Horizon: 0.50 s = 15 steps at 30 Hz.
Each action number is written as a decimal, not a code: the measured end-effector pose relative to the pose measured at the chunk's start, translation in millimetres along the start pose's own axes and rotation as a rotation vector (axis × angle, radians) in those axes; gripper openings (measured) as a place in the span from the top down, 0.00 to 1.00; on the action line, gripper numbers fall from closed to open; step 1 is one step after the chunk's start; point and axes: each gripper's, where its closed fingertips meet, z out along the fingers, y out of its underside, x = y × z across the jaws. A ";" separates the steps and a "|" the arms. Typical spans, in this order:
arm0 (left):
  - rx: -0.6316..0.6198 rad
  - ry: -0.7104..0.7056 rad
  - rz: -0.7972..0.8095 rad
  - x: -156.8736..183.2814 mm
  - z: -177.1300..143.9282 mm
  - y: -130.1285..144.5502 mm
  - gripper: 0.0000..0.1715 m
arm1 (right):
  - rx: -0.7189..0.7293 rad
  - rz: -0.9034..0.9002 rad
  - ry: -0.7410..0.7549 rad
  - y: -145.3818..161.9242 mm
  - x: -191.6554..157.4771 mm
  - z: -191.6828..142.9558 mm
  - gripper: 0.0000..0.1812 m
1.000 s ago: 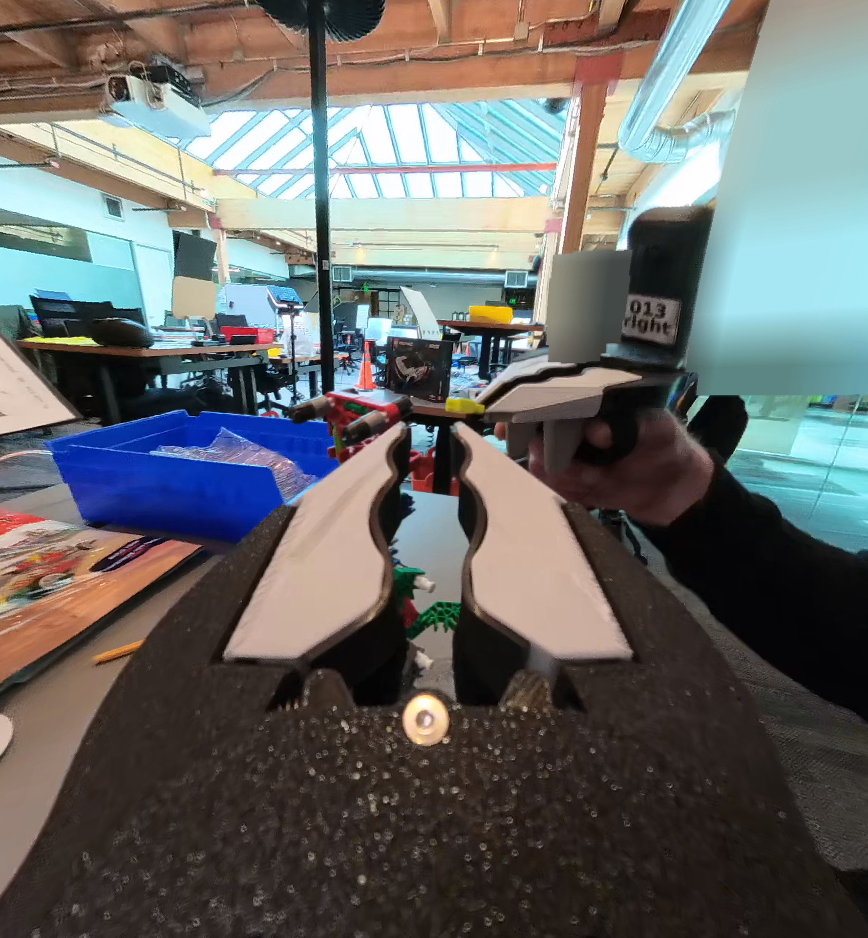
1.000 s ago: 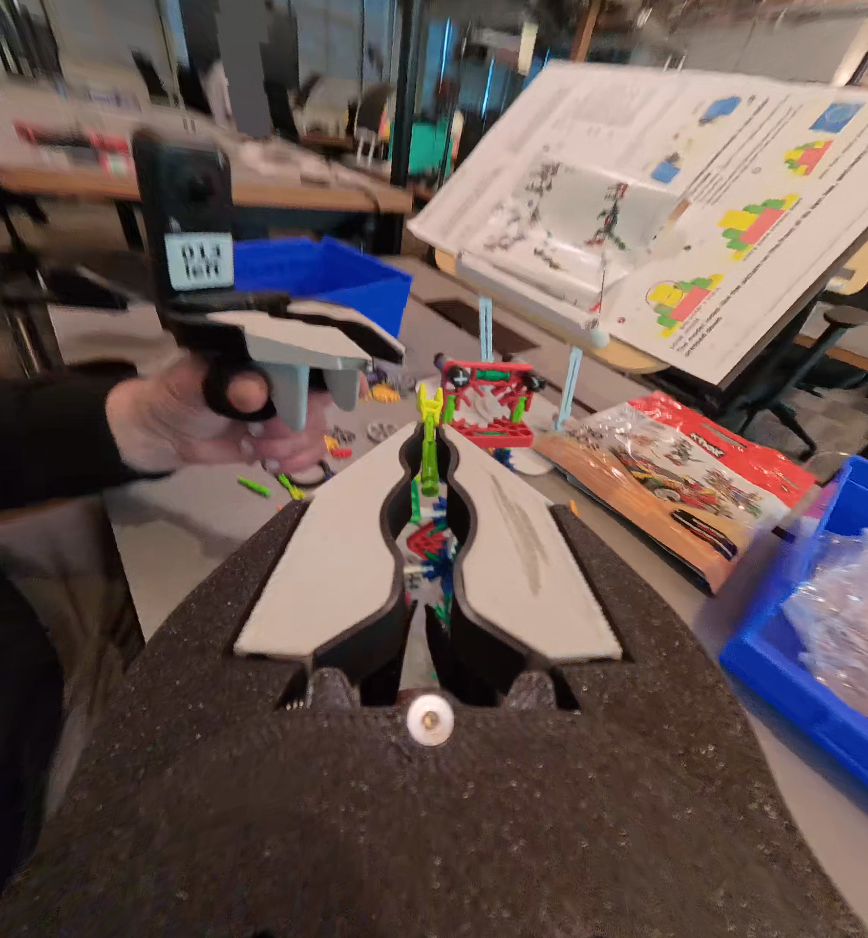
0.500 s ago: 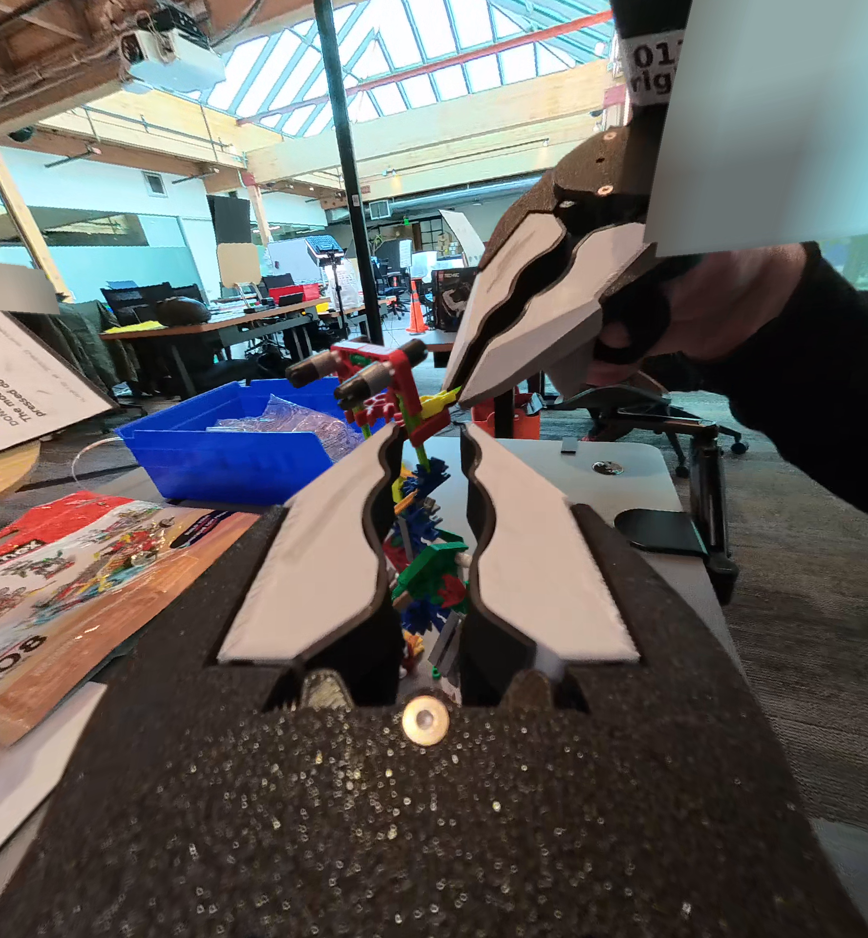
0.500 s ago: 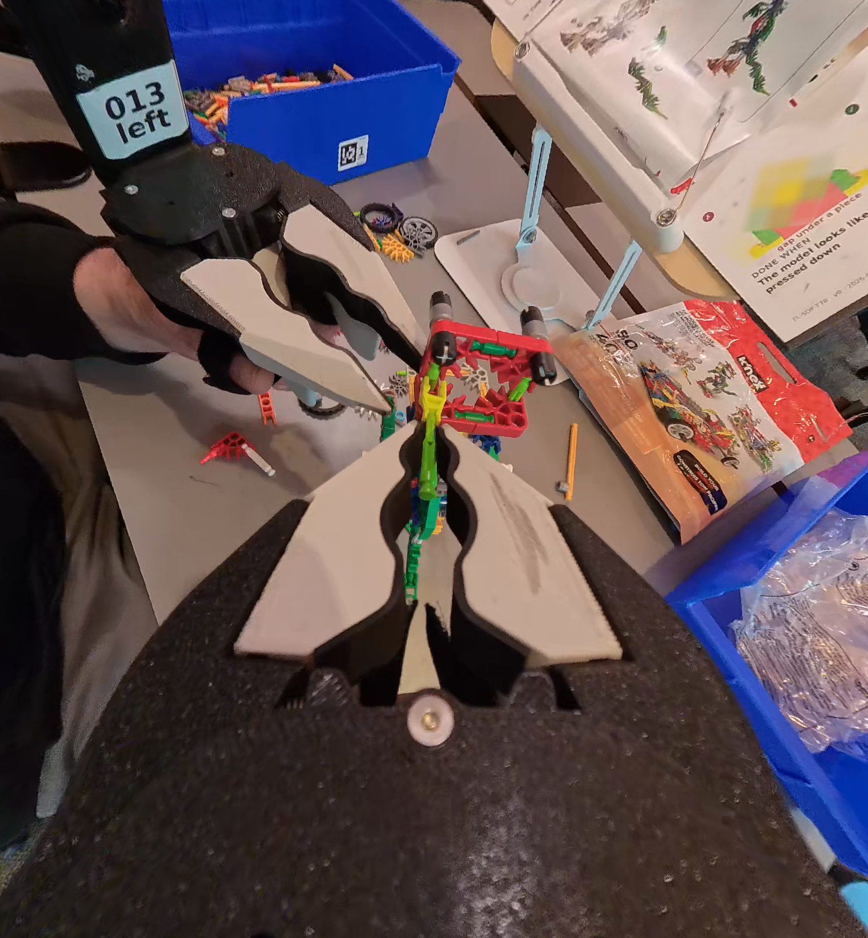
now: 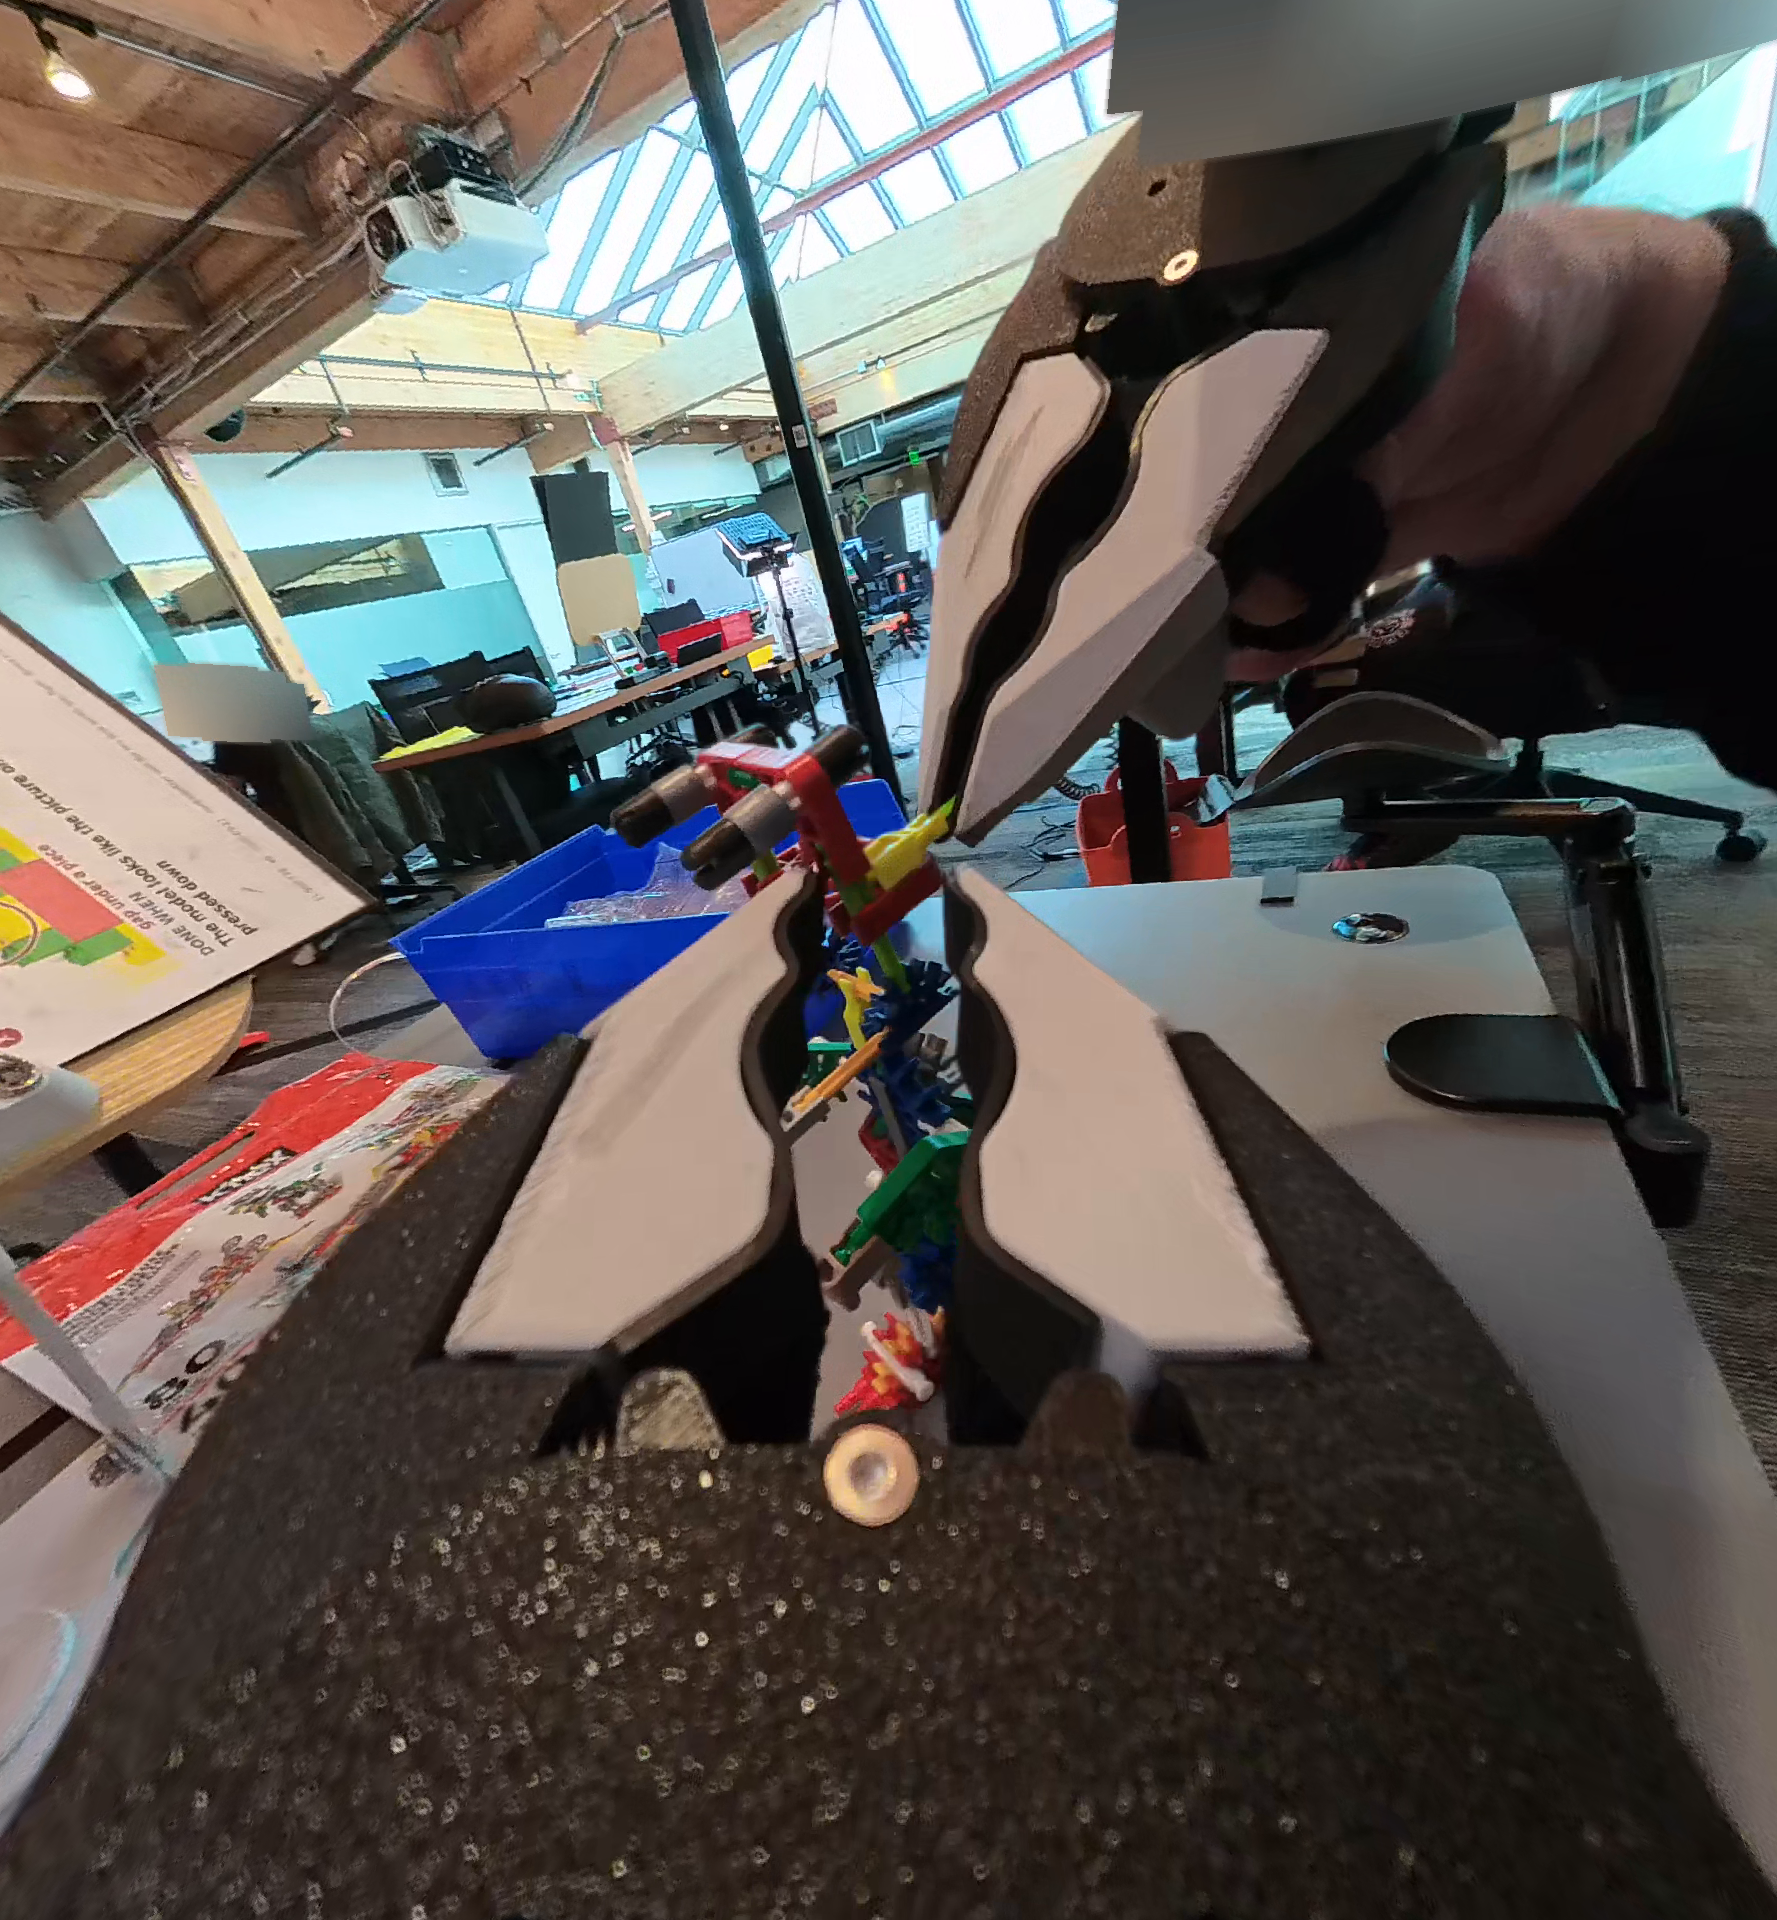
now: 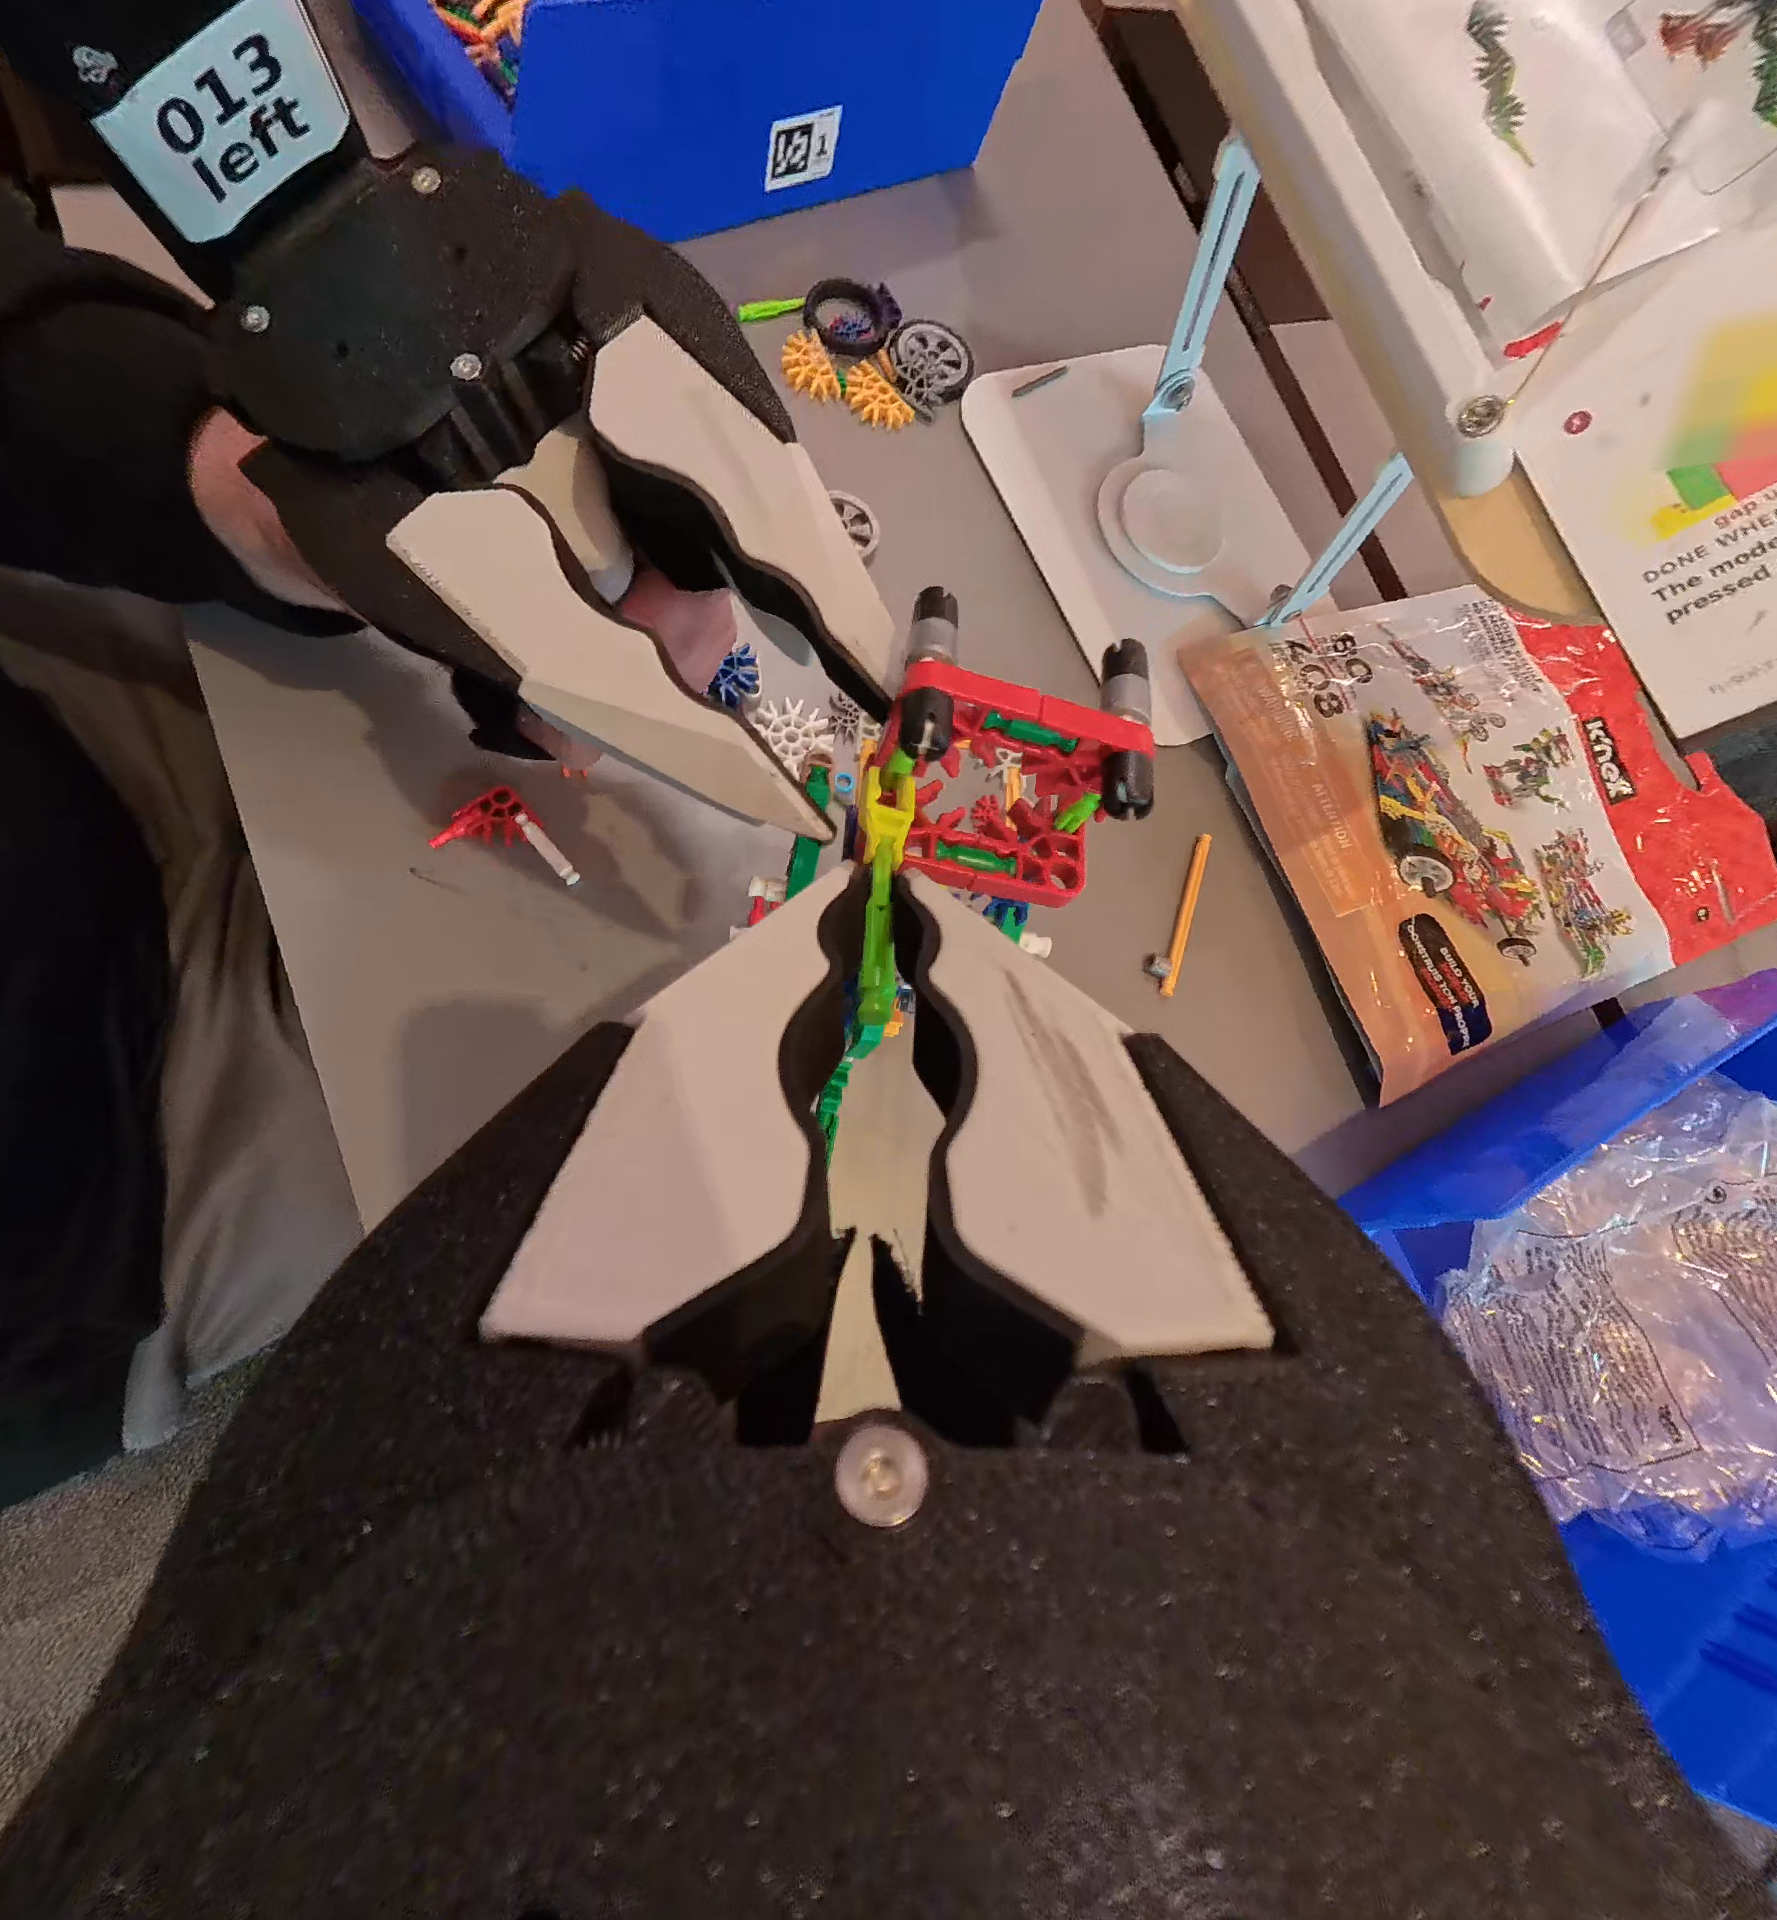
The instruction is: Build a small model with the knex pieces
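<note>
A red rod-and-connector frame model [image 6: 1009, 790] with black and grey rollers hangs just above the grey table [image 6: 510, 997]. My right gripper [image 6: 879, 878] is shut on the green rod [image 6: 873, 945] and yellow connector [image 6: 889, 810] at the model's near edge. In the left wrist view the right gripper [image 5: 951, 821] comes down from the upper right and pinches the yellow piece [image 5: 905, 836]. My left gripper [image 5: 879, 888] is open, and its tips straddle the model [image 5: 811, 800] at that same corner. In the right wrist view the left gripper [image 6: 853, 769] reaches in from the upper left.
Loose coloured pieces and small wheels [image 6: 863, 353] lie under and behind the model. There is a blue bin with a plastic bag [image 6: 1642, 1299], a second blue bin [image 6: 738, 104], a printed red bag [image 6: 1486, 810], a white stand base [image 6: 1154, 499] under an instruction sheet, and an orange rod [image 6: 1180, 914]. My two grippers' fingertips are within a few centimetres of each other.
Both grippers have tilted down toward the table and drawn together. The left gripper's tips have come up around the model's corner. The right gripper has kept its hold on the green rod.
</note>
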 end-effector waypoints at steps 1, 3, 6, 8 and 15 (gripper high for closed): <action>-0.002 -0.009 0.014 -0.4 0.3 0.3 0.88 | -0.012 -0.006 -0.005 -0.4 -0.2 -0.6 0.99; 0.001 -0.010 0.022 0.5 0.7 0.1 0.88 | -0.031 -0.007 -0.005 -1.6 1.3 -1.2 0.99; 0.005 -0.020 0.019 -1.8 1.0 1.2 0.89 | -0.065 -0.007 0.000 -0.5 2.6 1.1 0.99; 0.014 -0.026 0.018 -3.0 0.2 0.0 0.90 | -0.069 -0.003 0.003 -1.2 3.1 0.7 0.99; 0.003 -0.037 0.049 -2.5 1.6 1.5 0.90 | -0.095 -0.017 0.016 -2.6 5.8 -2.6 0.99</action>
